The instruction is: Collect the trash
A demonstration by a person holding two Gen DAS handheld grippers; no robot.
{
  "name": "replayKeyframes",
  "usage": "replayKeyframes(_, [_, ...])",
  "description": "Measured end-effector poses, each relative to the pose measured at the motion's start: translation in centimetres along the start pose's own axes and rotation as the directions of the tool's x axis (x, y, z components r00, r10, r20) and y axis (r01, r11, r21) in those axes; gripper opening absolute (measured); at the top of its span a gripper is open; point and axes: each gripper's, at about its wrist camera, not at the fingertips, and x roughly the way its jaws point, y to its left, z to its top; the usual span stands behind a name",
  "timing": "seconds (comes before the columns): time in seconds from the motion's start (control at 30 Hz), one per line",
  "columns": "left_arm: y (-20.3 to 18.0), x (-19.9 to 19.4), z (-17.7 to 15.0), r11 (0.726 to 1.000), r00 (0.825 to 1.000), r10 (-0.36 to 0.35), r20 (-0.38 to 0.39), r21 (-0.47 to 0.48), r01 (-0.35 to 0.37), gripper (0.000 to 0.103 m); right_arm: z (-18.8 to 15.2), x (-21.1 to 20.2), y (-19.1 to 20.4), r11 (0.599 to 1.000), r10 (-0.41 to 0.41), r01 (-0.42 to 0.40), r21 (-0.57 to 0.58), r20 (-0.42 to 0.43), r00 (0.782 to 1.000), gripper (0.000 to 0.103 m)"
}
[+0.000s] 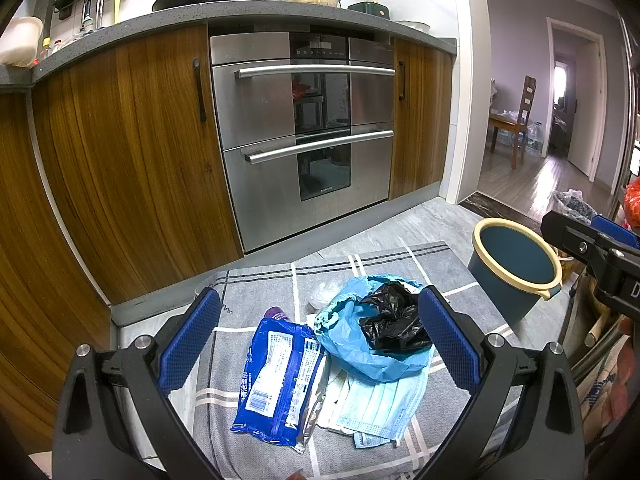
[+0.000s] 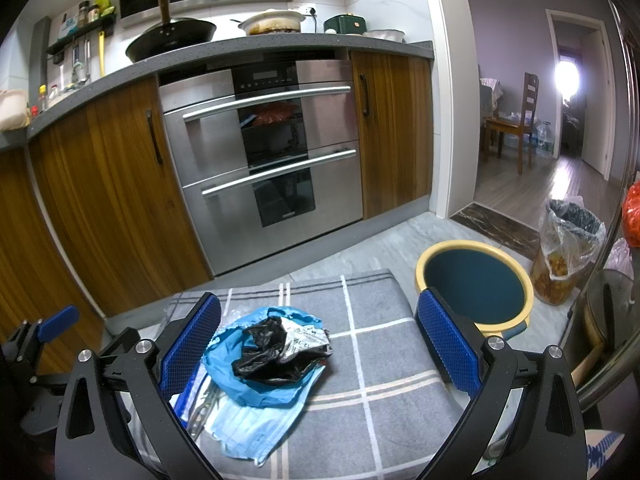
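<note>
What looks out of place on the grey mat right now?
A loose heap of trash sits on the checked mat: blue snack wrapper, crumpled blue bag holding a black bag, and face masks underneath. The bin beside the mat looks empty. Both grippers hover open.

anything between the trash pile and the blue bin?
Only bare grey checked cloth lies between the blue plastic bag and the blue bin, clearest in the right wrist view.

Both grippers look alike: the left gripper (image 1: pixel 318 336) and right gripper (image 2: pixel 318 340) have matte black angular frames with triangular cut-outs, round silver screws at the joints, and two fingers (image 1: pixel 448 344) faced with blue, finely dimpled rubber pads.
</note>
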Motion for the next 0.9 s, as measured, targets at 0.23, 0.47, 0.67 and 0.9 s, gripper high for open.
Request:
replayKeyframes(0.23, [-0.03,-0.02,-0.02,1.000,1.000,0.000,0.001,0.001,0.000,0.098,0.09,-0.03,0.01,1.000,0.000,0.000,0.000,0.001,1.000,0.098])
replayKeyframes(0.47, [-0.04,0.01,-0.04,1.000,1.000,0.000,0.000,0.001,0.000,0.098,-0.03,0.04,0.03,1.000,0.000,0.000,0.000,0.001,1.000,0.098])
replayKeyframes(0.67, [-0.04,0.00,-0.06,1.000,1.000,0.001,0.001,0.001,-0.001,0.098,0.08,0.04,0.05,1.000,0.000,0.000,0.001,0.002,1.000,0.098])
replayKeyframes(0.9, [-0.05,-0.03,-0.06,1.000,1.000,0.001,0.002,0.001,-0.001,0.098,0.20,-0.11,0.16,1.000,0.000,0.000,0.002,-0.001,1.000,0.098])
